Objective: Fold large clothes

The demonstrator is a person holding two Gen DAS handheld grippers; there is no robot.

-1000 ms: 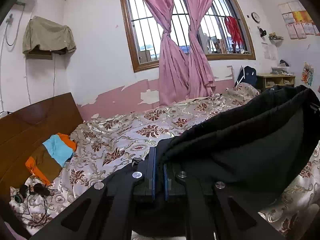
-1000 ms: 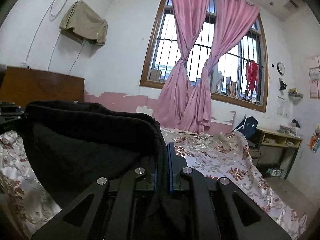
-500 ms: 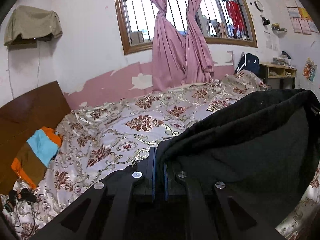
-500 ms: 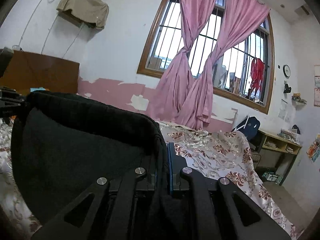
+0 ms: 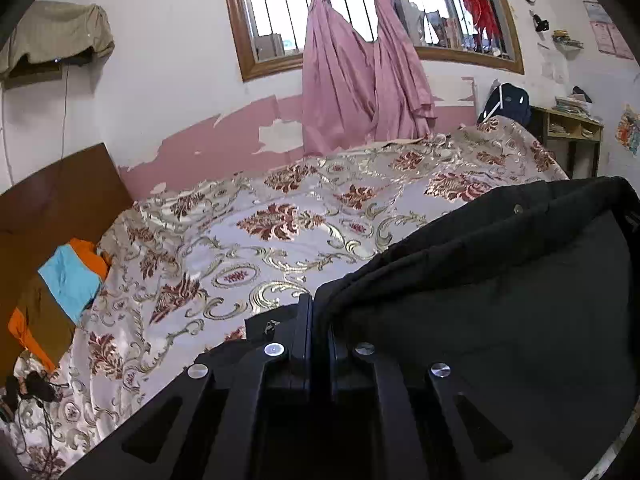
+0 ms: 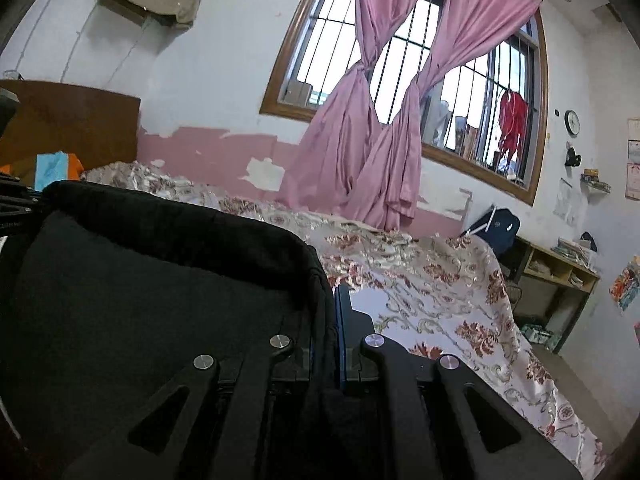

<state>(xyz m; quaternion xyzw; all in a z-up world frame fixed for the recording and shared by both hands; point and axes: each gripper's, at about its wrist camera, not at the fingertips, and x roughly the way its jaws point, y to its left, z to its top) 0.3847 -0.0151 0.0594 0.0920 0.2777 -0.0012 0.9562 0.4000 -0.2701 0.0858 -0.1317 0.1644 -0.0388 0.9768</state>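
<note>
no text can be read anywhere — the papers pinned on the wall [image 5: 608,26] and the wall clock [image 6: 572,122] are too small and blurred, and the spines on the windowsill [image 6: 470,142] show no legible letters.

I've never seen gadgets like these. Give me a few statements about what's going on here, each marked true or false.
1. Both hand-held grippers, left and right, pinch the black garment. True.
2. The garment lies flat on the bedspread. False: it is held up, stretched between the grippers.
3. The pink curtains are knotted. True.
4. The bedspread is plain blue. False: it has a floral pattern.
5. A folded orange, blue and brown cloth lies by the headboard. True.
</note>
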